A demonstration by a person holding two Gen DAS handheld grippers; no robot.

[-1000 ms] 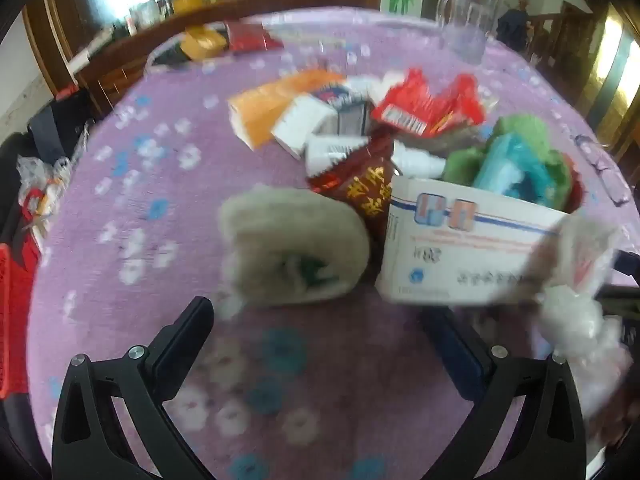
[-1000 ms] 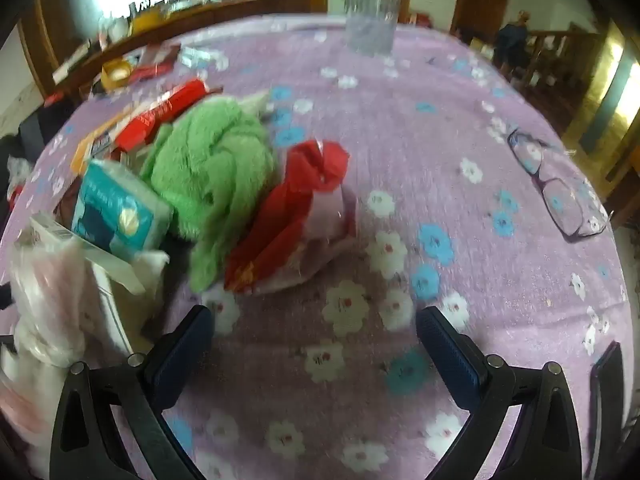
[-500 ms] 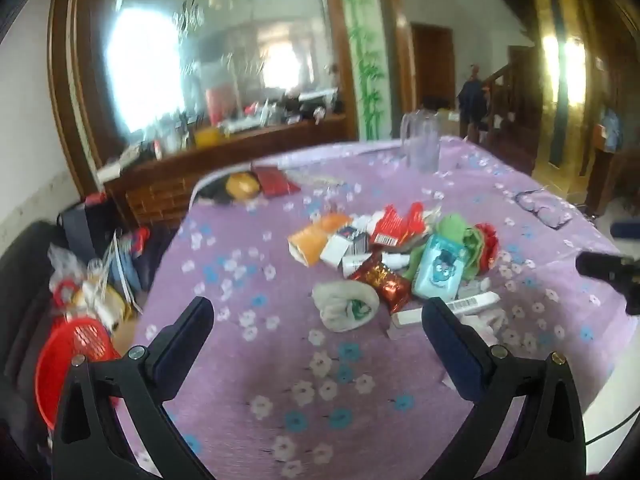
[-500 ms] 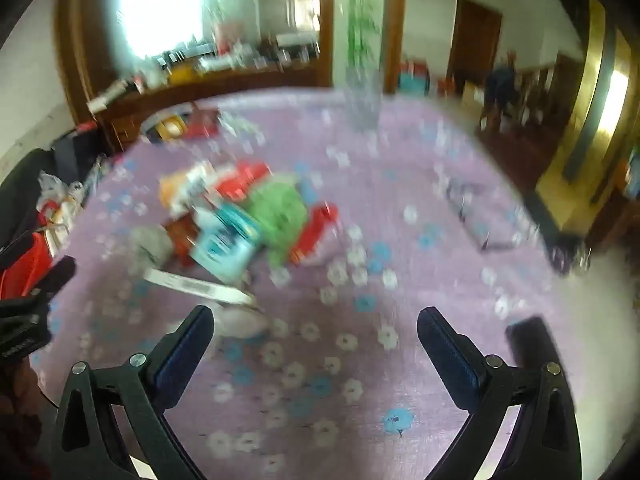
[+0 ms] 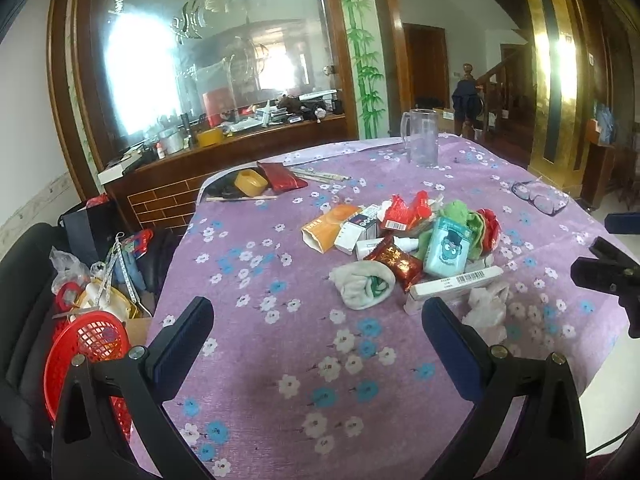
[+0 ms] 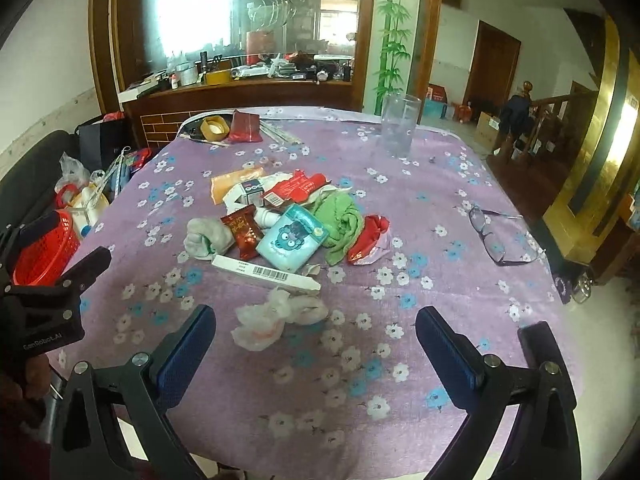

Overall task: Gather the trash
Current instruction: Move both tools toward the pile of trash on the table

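A heap of trash lies mid-table on the purple flowered cloth [image 5: 260, 360]: an orange box [image 5: 330, 226], a teal tissue pack [image 5: 446, 246], a green cloth [image 6: 340, 220], a red wrapper [image 6: 244, 232], a grey-white sock [image 5: 364, 286], a long white box [image 6: 266, 272] and a crumpled white tissue [image 6: 276, 316]. My left gripper [image 5: 318, 330] is open and empty, above the table's near left part. My right gripper [image 6: 316, 334] is open and empty, just short of the tissue. Each gripper shows in the other's view, the right [image 5: 608, 276] and the left [image 6: 52, 292].
A clear jug [image 6: 400, 126] stands at the far side. Glasses [image 6: 500, 236] lie at the right. A tape roll [image 6: 214, 126] and a red pouch [image 6: 246, 126] lie at the far left. A red basket [image 5: 92, 356] with clutter sits off the left edge.
Both grippers have pulled back and up from close over the heap, so the whole table and room now show. Both stay open and empty.
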